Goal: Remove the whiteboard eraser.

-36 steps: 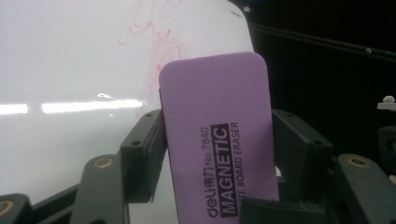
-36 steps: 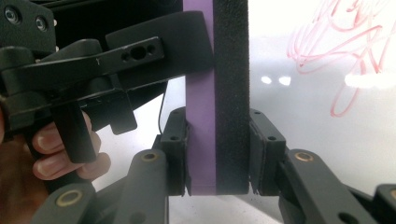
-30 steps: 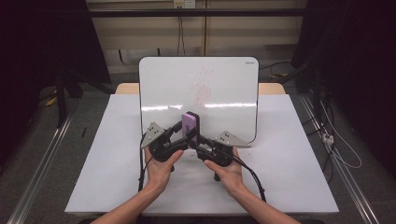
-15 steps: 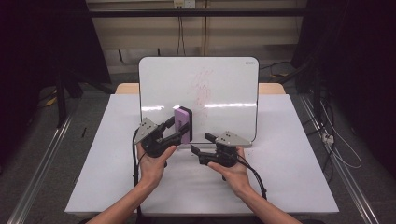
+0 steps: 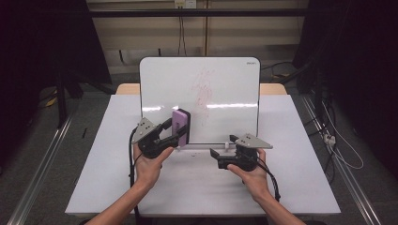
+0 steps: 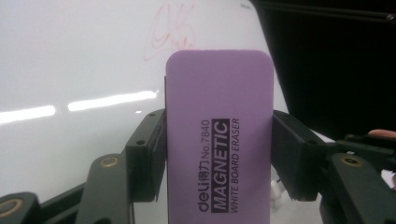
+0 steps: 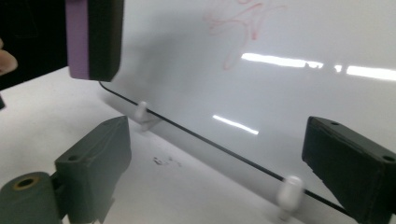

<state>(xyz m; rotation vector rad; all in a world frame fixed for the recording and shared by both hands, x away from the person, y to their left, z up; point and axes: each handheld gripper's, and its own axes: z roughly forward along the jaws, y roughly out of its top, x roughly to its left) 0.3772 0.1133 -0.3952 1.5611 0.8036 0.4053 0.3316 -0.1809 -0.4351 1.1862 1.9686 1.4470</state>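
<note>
Before the whiteboard [image 5: 202, 93], left claw [image 5: 174, 132] pinches the eraser [image 5: 180, 126]; right claw [image 5: 217, 156] spread.

On my left gripper view I read the purple eraser [image 6: 219, 140] clearly: its face carries "deli" with two Chinese characters and "No.7840", beside a dark band saying "MAGNETIC", and under that "WHITE BOARD ERASER", all running lengthwise. The whiteboard [image 5: 225, 79] has a small mark at its 1 o'clock corner, too tiny to read, and red scribbles [image 5: 204, 91] that spell nothing legible.
</note>
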